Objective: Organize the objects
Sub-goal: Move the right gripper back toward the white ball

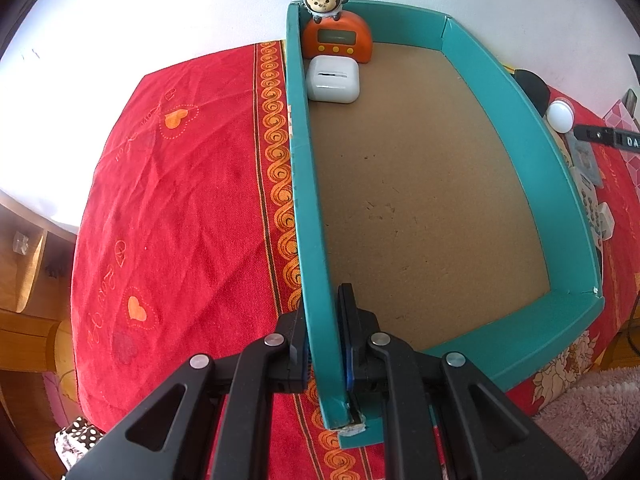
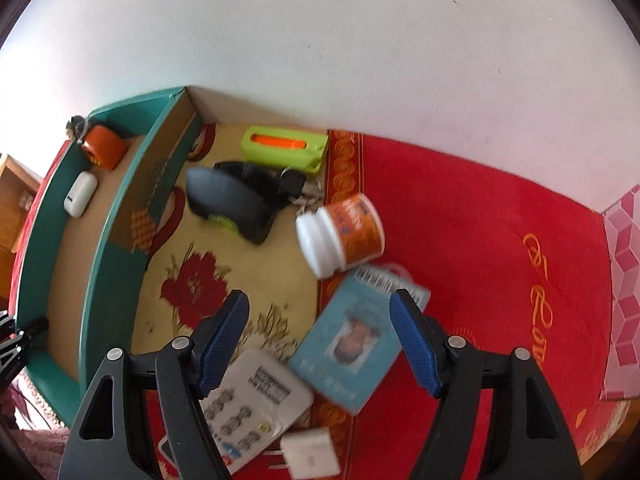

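**Left gripper clamps the tray wall, right gripper hangs open over the clutter**

While the left gripper (image 1: 325, 344) points steeply down at the near corner of the teal cardboard tray with a brown floor (image 1: 576, 216), its black jaws are clenched on the tray's left wall, one jaw outside and one inside. Far ahead of it, in the tray's far left corner, stands the orange dome-shaped digital timer topped by a small monkey figure (image 1: 336, 40), and the white rounded plastic case (image 1: 333, 85) lies just in front of the timer, touching or nearly touching the same wall. All of this rests on a red patterned cloth (image 1: 180, 200) spread over the counter.

The right gripper (image 2: 320, 336) also tilts steeply downward, its blue-padded fingers (image 2: 224, 340) spread wide and grasping nothing. Between and below them lies a light blue photo card (image 2: 352, 356); under the left finger sits a white remote with grey buttons (image 2: 260, 396), and nearest the camera a white plug adapter (image 2: 312, 456). Ahead of the gripper lies a white-capped orange pill bottle (image 2: 344, 232) on its side, then a dark grey device with a lime stripe (image 2: 232, 204), and beyond it a lime-green box with an orange bar (image 2: 284, 148). The tray sits off to the gripper's left.
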Available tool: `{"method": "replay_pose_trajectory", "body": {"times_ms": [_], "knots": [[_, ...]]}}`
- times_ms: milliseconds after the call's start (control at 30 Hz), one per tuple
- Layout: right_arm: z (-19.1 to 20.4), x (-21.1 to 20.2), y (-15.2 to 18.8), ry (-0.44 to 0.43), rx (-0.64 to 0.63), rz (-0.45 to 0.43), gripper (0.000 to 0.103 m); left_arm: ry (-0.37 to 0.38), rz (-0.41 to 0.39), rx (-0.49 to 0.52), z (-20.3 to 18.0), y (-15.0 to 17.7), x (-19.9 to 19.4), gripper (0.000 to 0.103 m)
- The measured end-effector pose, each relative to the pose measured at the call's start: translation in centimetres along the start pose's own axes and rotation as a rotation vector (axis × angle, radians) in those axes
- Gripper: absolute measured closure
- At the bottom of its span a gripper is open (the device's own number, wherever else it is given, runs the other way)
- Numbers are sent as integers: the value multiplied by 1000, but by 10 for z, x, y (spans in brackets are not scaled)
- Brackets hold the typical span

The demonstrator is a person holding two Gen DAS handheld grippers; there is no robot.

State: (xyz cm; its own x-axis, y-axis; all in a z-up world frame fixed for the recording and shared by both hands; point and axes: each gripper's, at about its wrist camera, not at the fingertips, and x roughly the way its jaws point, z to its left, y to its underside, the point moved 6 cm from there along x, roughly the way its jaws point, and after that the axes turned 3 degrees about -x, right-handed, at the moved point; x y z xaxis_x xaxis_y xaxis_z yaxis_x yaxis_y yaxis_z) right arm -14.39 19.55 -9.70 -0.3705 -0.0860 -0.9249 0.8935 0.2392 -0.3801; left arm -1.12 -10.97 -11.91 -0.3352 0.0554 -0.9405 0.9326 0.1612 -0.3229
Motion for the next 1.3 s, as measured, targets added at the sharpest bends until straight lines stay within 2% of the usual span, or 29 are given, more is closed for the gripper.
{"method": "replay_pose_trajectory", "body": {"times_ms": [300, 433, 533, 700, 833, 1000, 1133, 1300], "knots": [[-10, 8, -12, 32, -77, -4, 28, -5, -2, -3, 2, -1, 1, 93], [-15, 8, -11, 5, -72, -5, 29, -4, -3, -3, 2, -1, 1, 93], [-19, 10, -9, -27, -59, 2, 34, -5, -3, -4, 2, -1, 2, 93], [-23, 11, -5, -35, -63, 11, 48, -7, -4, -7, 3, 0, 1, 93], [-26, 8, -2, -84, -28, 2, 53, -7, -5, -9, 3, 2, 1, 93], [-29, -1, 1, -215, 54, -16, 54, -8, -6, -12, 4, 3, 0, 93], [-35, -1, 3, -225, 90, -4, 54, -8, -7, -15, 3, 2, 1, 93], [-63, 6, -24, -286, 187, -1, 54, -9, -7, -19, 3, 2, 1, 93]]}}
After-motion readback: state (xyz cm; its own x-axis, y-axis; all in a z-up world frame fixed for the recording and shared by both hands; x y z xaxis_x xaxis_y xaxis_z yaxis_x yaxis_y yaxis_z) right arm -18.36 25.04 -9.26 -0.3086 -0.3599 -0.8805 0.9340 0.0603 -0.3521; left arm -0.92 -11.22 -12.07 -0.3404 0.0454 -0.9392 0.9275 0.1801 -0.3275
